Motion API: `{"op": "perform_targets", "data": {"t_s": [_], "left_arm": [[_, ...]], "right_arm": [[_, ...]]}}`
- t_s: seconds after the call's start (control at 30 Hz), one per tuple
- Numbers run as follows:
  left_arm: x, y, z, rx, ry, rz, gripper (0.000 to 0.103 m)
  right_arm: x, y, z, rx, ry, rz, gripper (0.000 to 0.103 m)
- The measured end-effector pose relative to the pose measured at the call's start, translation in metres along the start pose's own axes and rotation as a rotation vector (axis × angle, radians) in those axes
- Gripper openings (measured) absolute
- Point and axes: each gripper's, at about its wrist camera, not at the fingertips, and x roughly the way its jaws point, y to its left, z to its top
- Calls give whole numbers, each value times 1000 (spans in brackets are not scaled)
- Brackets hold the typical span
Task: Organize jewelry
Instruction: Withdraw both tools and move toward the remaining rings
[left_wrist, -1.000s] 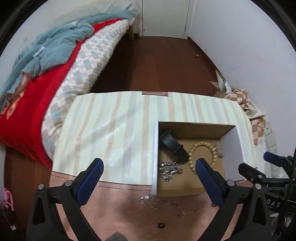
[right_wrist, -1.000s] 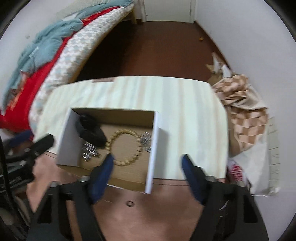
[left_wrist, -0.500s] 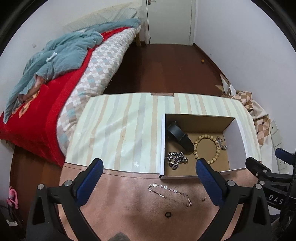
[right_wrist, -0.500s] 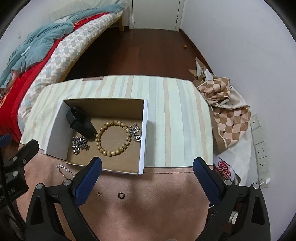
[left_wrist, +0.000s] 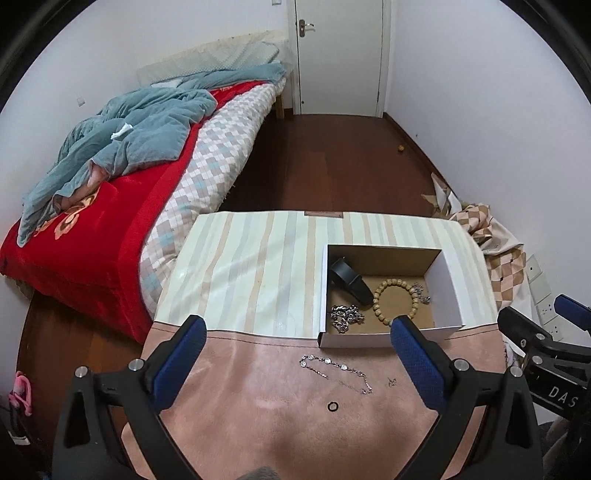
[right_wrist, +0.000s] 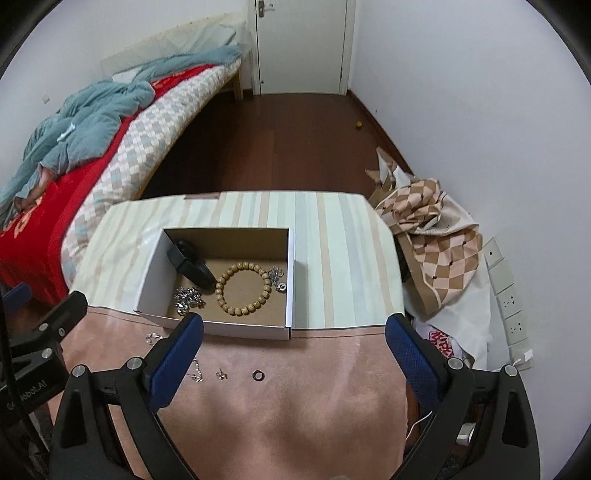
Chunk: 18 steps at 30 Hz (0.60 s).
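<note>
Left gripper spread wide, blue pads gripping nothing, raised over the pink mat; right gripper likewise parted and bare; just ahead on the mat, a silver chain bracelet, a small earring and a dark ring, all apart from one another; beyond, touching the mat's far edge, an open white cardboard box holding a wooden bead bracelet, a black band, a heaped silver chain and small silver pieces; striped tabletop underneath; bed off left.

Even, soft indoor light, sharp focus, strong fisheye bending and dark corners.
</note>
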Motion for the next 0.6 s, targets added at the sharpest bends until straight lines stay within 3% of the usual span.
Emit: {"op": "perform_targets", "data": {"t_s": [0.37,0.5,0.6], "left_arm": [[-29,7,-8,-36,-38,-1,102],[-12,11,-26,-37,5,39,102],[11,16,-44,-34,60,75,102]], "right_arm": [[-34,0,-12,22,-40,33,100],[-19,-6,-29,50,-7,63,100],[16,-11,-54,70,63,81,100]]}}
